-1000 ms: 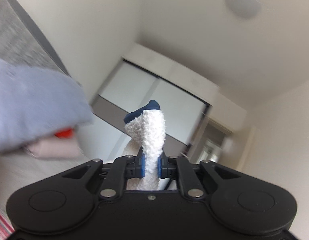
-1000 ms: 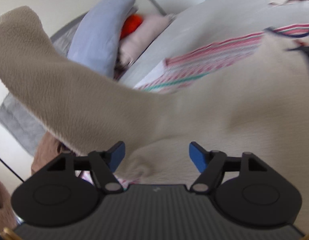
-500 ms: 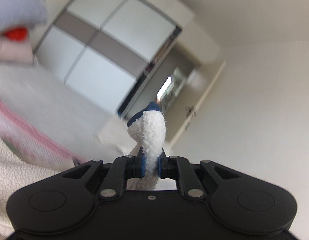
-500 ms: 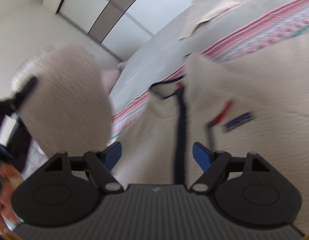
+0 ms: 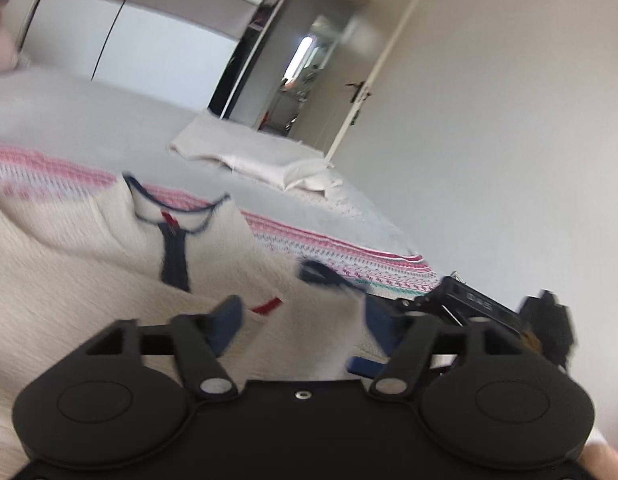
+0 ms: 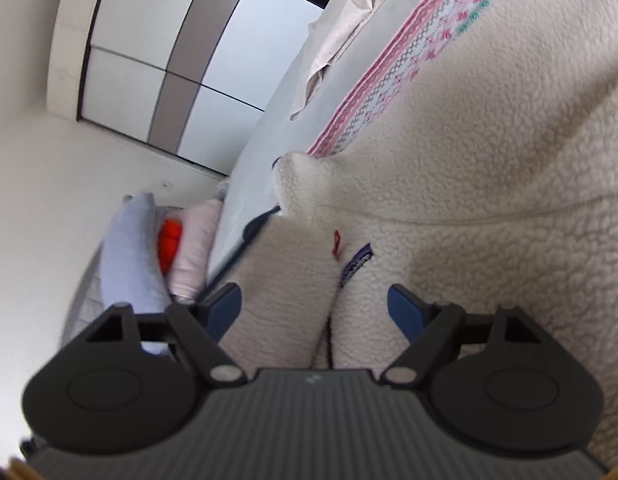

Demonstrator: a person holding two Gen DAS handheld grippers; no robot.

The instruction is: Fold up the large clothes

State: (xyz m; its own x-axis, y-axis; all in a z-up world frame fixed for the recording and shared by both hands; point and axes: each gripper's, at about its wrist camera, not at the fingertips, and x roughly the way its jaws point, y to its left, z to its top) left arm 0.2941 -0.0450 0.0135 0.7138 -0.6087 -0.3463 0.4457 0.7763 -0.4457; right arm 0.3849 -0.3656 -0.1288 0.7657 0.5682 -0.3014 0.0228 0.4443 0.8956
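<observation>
Bed, grey cover — patterned pink-striped blanket across it, cream fleece spread directly ahead of the tool; folded pale cloth farther ahead — pillows at one end.

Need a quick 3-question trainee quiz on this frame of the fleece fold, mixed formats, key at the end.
1. True or false: the left gripper is clamped on the cream fleece jacket.
2. Multiple choice: in the left wrist view, what lies on the bed beyond the jacket, near the open door? A) a folded cream blanket B) a laptop C) a pair of shoes
3. Fill in: in the right wrist view, the orange item sits between a pale blue pillow and a ____ one.

Key: 1 false, its jaws are opening and no pad presses the fleece; 2 A, the blanket; 3 pink.
</observation>
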